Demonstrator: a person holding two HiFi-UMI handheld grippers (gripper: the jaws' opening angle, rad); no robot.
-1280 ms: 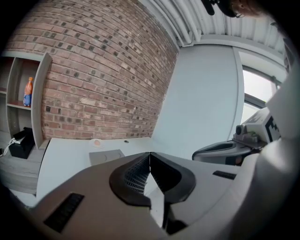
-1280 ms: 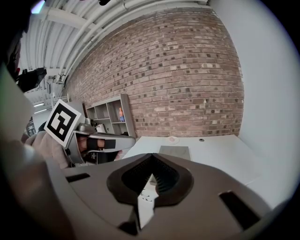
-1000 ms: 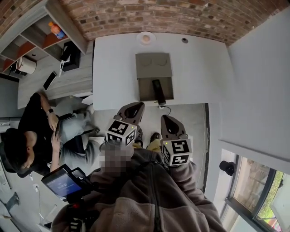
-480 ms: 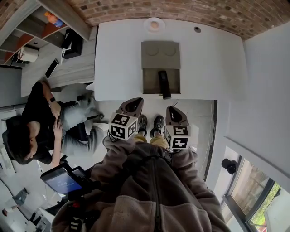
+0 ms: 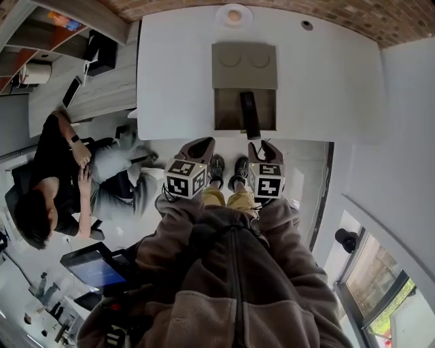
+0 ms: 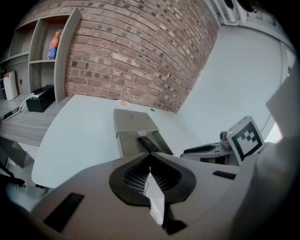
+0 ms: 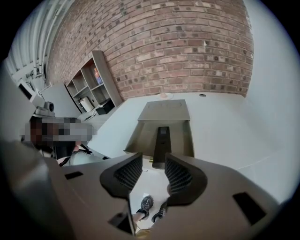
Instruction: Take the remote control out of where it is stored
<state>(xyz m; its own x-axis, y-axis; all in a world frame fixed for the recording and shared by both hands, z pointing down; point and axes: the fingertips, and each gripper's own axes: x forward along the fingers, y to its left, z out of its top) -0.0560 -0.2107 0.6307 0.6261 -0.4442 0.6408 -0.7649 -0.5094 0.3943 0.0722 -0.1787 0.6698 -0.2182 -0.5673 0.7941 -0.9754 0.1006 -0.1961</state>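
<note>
Remote control (image 5: 249, 115), a long slim black plastic one, is lying lengthwise in the open drawer (image 5: 228, 109) of a grey-brown box (image 5: 244, 64) on the white table (image 5: 177, 81). Its near end pokes out past the drawer's front edge, right at the table's edge. Nothing is touching it. Both grippers hang just short of the table on the person's side. The left gripper (image 6: 150, 159) has its ribbed black pads (image 6: 136, 176) pressed together with nothing in them, and it's a bit left of the drawer. The right gripper (image 7: 153, 161) is lined up almost straight with it, and its jaws are spreading apart. There's nothing between them, you just see the drawer and its contents past the gap. A small round disc (image 5: 233, 15) sits on the table by the red brick wall (image 7: 178, 51), and a seated person in black (image 5: 61, 177) is off to the left.
</note>
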